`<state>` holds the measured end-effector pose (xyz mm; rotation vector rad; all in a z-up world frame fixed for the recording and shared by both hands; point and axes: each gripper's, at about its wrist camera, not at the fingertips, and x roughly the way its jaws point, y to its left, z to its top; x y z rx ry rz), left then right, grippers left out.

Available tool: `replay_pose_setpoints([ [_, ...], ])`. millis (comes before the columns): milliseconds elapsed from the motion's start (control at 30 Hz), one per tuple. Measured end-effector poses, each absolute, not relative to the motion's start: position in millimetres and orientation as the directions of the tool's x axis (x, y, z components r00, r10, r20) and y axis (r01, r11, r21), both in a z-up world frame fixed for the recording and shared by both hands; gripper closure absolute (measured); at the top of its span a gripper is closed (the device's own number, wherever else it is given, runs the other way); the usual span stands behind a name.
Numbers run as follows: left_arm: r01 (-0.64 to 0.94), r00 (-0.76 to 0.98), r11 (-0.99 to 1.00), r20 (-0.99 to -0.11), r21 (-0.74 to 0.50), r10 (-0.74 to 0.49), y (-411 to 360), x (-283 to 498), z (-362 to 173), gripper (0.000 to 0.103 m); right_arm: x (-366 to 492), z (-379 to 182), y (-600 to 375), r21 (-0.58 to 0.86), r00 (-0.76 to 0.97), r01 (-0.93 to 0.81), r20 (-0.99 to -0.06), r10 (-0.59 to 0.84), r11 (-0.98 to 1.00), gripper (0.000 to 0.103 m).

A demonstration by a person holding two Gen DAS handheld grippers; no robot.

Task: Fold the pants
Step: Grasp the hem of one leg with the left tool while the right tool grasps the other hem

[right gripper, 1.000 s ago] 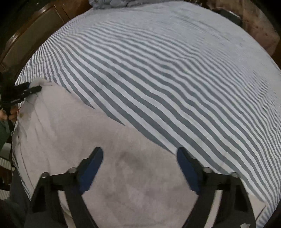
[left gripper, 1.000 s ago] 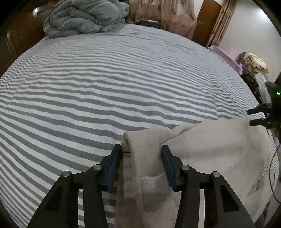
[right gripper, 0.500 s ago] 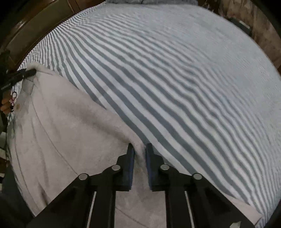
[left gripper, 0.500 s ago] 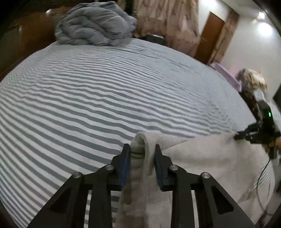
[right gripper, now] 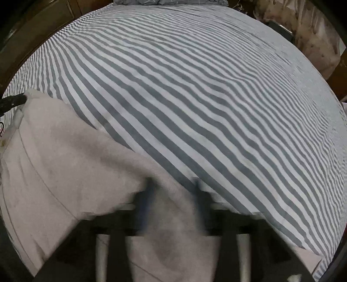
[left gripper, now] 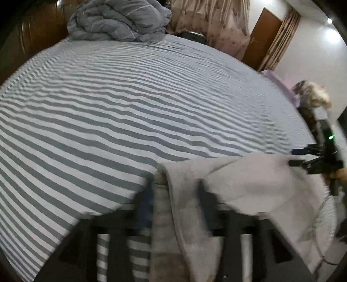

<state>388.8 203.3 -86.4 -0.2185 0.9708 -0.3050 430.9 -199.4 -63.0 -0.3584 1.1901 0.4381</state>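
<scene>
watching both jaws that have just been opening, i see the left gripper (left gripper: 173, 191) and right gripper (right gripper: 173, 191) part-open around the pale pants (right gripper: 65, 156) on the striped bed (right gripper: 195, 86), so the released edge may slump unevenly.

A home bedroom; a wide bed (left gripper: 130, 112) in a grey-and-white striped sheet fills both views; a bundled grey duvet (left gripper: 117, 19) sits at its far edge; patterned curtains (left gripper: 219, 23) and a wooden door (left gripper: 264, 36) stand behind.
</scene>
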Motion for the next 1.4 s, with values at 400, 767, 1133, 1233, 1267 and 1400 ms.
replay_pose_setpoints([
  [400,0.163,0.433,0.845,-0.732,-0.510,-0.525,209,432,-112,0.033,423,-67,-226,0.103,0.227,-0.553,-0.936,0.268,0.827,0.048],
  [767,0.292,0.429,0.856,-0.742,-0.426,-0.515,209,416,-102,0.067,434,-77,-259,0.122,0.131,-0.597,-0.960,0.246,0.793,0.048],
  [1133,0.306,0.459,0.888,-0.764,-0.343,-0.454,202,405,-88,0.073,435,-78,-267,0.169,0.099,-0.601,-0.954,0.282,0.781,0.088],
  [1233,0.290,0.478,0.898,-0.763,-0.331,-0.435,199,401,-77,0.077,422,-65,-260,0.113,0.144,-0.604,-0.958,0.248,0.789,0.093],
  [1267,0.286,0.483,0.900,-0.762,-0.330,-0.432,199,399,-73,0.078,417,-58,-259,0.097,0.166,-0.598,-0.956,0.241,0.795,0.094],
  [1400,0.272,0.510,0.902,-0.745,-0.335,-0.430,198,387,-52,0.081,393,-20,-258,0.052,0.248,-0.572,-0.941,0.232,0.819,0.095],
])
